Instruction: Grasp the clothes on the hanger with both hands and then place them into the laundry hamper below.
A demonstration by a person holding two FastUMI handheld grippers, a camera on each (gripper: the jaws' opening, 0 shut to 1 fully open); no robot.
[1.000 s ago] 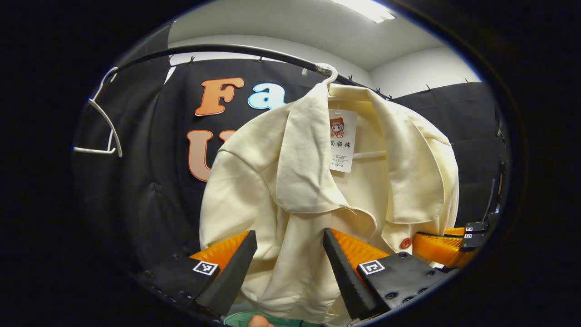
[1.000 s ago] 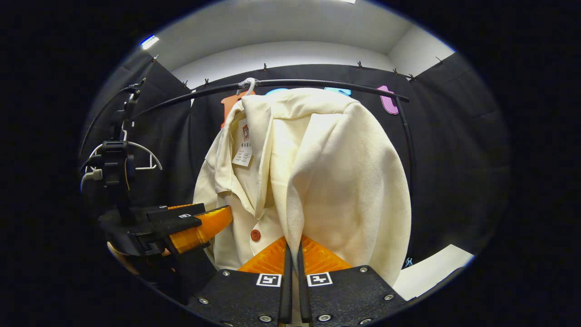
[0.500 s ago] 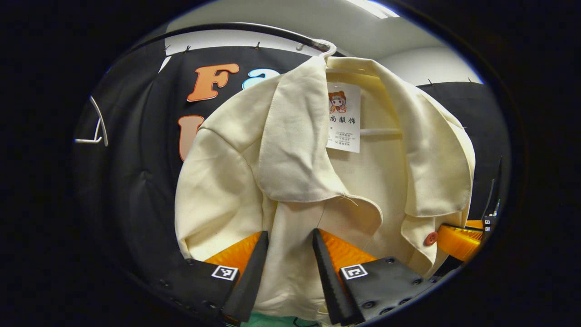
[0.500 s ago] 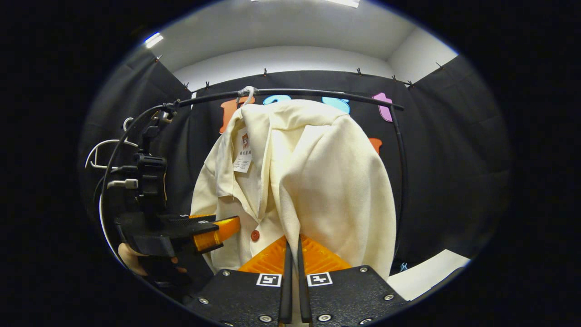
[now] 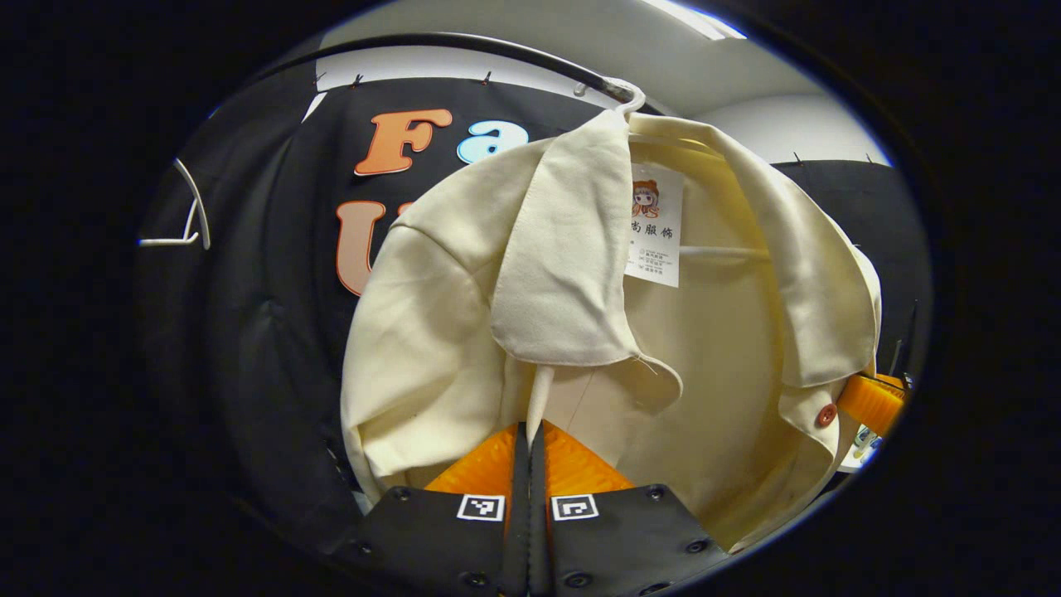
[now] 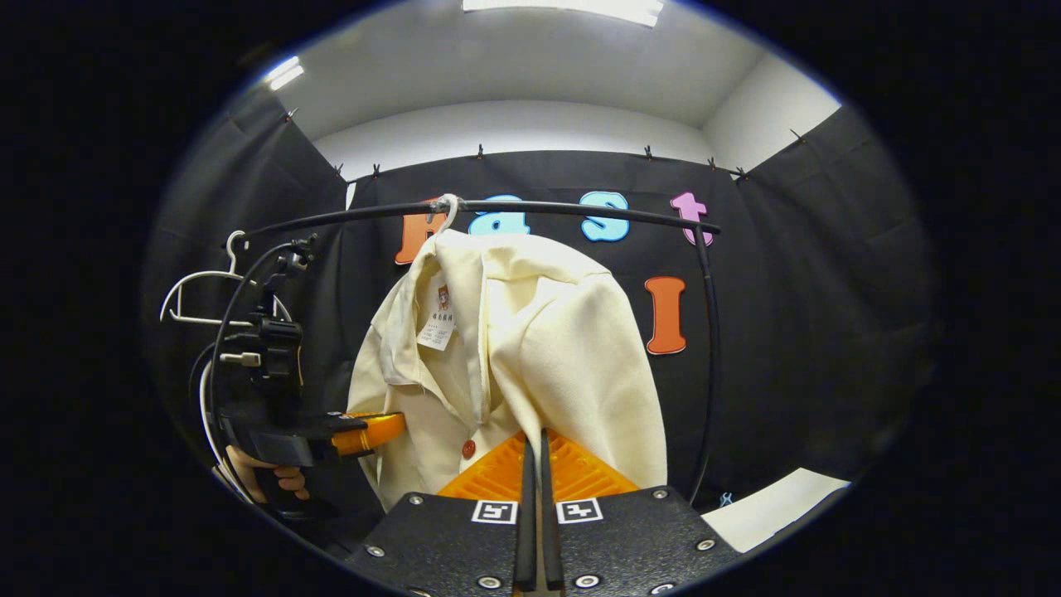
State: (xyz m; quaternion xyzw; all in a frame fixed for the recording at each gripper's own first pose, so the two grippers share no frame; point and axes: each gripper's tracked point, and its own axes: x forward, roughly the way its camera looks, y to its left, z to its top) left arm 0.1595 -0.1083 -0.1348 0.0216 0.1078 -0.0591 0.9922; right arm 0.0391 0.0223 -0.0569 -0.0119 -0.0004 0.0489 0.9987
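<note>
A cream jacket (image 5: pixel 431 332) hangs on a white hanger (image 5: pixel 632 95) hooked over a black rail (image 6: pixel 572 207) that runs across the booth in front of the black cloth wall; a paper tag (image 5: pixel 655 236) dangles inside the collar and a red button (image 5: pixel 826 415) sits on the front edge. A second, bare white hanger (image 6: pixel 199 290) hangs farther along the same rail, well apart from the jacket. A pale sheet (image 6: pixel 771 507) lies low at the right edge of the right gripper view. In the left gripper view, the left hand-held gripper (image 5: pixel 528 439) has its two fingers pressed together on a narrow fold of the jacket's front, just under the lapel, with the fabric rising straight out of the pinch. In the right gripper view, the right hand-held gripper (image 6: pixel 535 452) likewise has its fingers clamped on the fabric at the lower edge of the jacket's other side. There the left hand-held gripper also appears from the side, level and pointing into the jacket front, with a person's hand (image 6: pixel 273 481) wrapped around its grip and a cable looping up from its body.
</note>
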